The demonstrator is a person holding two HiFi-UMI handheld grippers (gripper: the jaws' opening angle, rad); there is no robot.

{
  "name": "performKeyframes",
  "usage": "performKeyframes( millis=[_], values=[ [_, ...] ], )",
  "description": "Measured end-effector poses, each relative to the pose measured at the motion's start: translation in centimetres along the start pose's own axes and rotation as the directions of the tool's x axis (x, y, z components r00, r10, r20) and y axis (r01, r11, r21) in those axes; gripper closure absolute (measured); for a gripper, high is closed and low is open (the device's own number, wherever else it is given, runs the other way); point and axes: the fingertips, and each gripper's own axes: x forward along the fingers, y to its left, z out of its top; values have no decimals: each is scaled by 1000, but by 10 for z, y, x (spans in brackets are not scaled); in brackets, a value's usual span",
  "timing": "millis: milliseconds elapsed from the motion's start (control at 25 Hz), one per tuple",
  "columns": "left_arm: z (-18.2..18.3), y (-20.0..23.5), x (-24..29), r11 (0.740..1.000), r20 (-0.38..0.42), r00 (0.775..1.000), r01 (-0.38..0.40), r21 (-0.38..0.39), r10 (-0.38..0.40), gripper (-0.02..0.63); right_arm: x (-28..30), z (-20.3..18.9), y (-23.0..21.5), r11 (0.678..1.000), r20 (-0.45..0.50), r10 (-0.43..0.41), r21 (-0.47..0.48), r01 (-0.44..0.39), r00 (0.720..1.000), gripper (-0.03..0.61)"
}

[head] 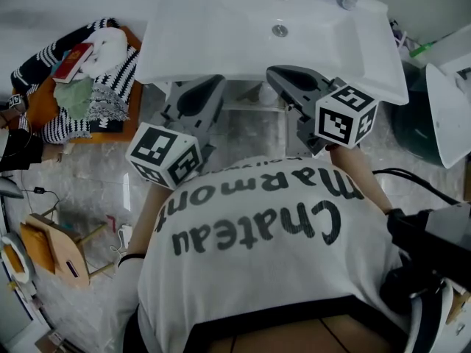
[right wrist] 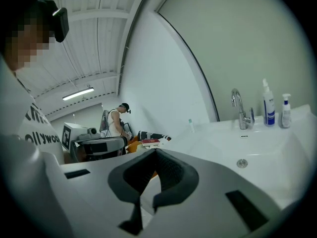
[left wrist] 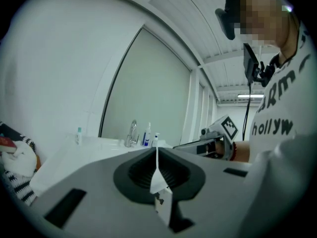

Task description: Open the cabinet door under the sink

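Looking steeply down, past a printed white T-shirt, at a white sink set against the wall. Holding one tool in each hand, both aimed at the shadowed space beneath the basin's front edge.

Pressed together and pinching nothing: the left hand-held gripper, with only a thin seam between its jaws in the left gripper view. Likewise pressed together and empty: the right hand-held gripper, with its tips meeting in the right gripper view. On top of the basin beyond them, a tap, two pump bottles and a drain.

As for the cabinet door: under the sink, behind the basin's overhang, and not to be made out in any view, nor any handle on it. Below, only marble-look floor; off to the left, a pile of striped clothes.

Judged to be the approach step: no contact with the door, nothing opened so far.

Next move, probably:
- Bring one hand-held gripper lower and in under the overhang, until the door's edge or handle comes into sight.
- Spread its jaws, then close on the handle or hook the edge.
- Pull outward along the hinge's arc.
- Keep the other hand-held gripper clear of the door's swing.
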Motion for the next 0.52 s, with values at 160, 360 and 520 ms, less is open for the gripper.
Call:
performKeyframes(
  millis=[160,360,520],
  values=[
    [1,-2,0,1000,3,1000,1,-1,-1,598,0,-1,2,1000,-4,3,-7,-3,1000,568],
    [2,-6,0,1000,4,1000,0,12,-1,598,-3,-2,3,1000,-13,6,-14,-6,1000,568],
    [0,-10,-1,1000,-7,1000,12,12,-12,598,-3,-4,3,1000,-18,5,-15,-6,1000,568]
  ],
)
